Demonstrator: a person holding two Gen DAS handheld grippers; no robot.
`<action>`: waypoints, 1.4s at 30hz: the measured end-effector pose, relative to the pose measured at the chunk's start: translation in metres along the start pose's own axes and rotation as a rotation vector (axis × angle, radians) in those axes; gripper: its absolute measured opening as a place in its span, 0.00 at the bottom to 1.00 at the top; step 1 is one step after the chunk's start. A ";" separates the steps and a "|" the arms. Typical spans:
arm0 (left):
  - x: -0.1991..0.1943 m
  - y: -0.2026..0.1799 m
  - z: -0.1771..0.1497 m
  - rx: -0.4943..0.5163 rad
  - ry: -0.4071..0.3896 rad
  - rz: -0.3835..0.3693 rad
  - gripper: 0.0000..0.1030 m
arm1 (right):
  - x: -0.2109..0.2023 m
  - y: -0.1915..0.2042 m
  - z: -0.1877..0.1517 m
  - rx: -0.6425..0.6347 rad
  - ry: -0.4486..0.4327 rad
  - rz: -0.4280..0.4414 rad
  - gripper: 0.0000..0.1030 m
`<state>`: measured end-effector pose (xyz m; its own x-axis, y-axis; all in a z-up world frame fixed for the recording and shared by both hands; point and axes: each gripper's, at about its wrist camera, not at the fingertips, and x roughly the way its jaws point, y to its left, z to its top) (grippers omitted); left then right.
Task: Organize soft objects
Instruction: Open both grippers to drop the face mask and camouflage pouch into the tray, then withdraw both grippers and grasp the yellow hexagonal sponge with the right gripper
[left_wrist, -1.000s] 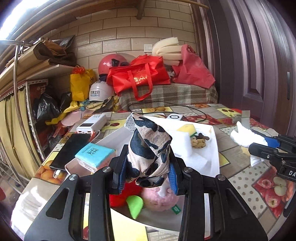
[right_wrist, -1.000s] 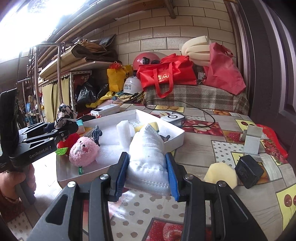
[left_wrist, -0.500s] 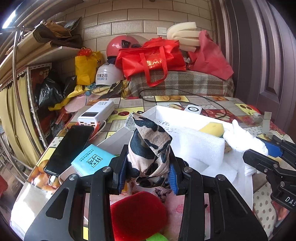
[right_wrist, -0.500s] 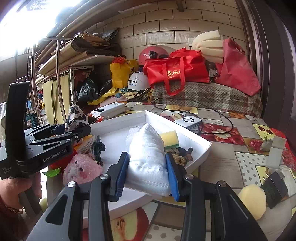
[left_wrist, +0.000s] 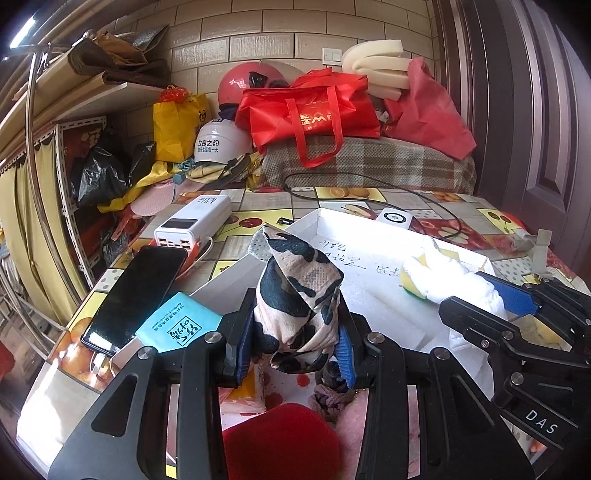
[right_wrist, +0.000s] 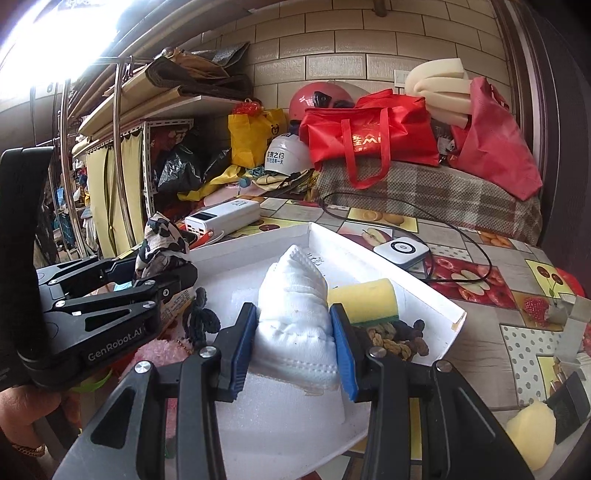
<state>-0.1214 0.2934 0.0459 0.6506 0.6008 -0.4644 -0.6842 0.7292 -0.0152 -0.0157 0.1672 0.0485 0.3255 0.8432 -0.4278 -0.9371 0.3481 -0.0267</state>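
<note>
2 soft items are held over the tray (right_wrist: 436, 295) for dropping in: a spotted cloth (left_wrist: 299, 306) pinched by the left fingers (left_wrist: 345, 354), a white cloth (right_wrist: 295, 321) (folded) by the right fingers (right_wrist: 343, 354).

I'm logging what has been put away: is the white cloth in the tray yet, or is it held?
Held. The right gripper has its jaws shut on the white cloth, above the white tray.

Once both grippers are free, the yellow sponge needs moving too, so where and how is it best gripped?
Probably grip the yellow sponge across its two long flat sides, coming from above. It lies flat in the white tray, its top face exposed.
</note>
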 end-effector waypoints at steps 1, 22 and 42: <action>0.000 -0.001 0.000 -0.001 0.001 0.002 0.36 | 0.000 0.000 0.000 0.002 0.003 0.001 0.39; -0.020 0.007 -0.006 -0.059 -0.106 0.121 1.00 | -0.005 -0.004 0.001 0.022 -0.039 -0.010 0.97; -0.038 0.003 -0.010 -0.059 -0.184 0.152 1.00 | -0.025 -0.009 -0.002 0.055 -0.137 -0.063 1.00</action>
<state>-0.1515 0.2693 0.0548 0.5841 0.7555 -0.2967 -0.7933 0.6087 -0.0120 -0.0152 0.1421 0.0570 0.4008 0.8659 -0.2993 -0.9073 0.4205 0.0017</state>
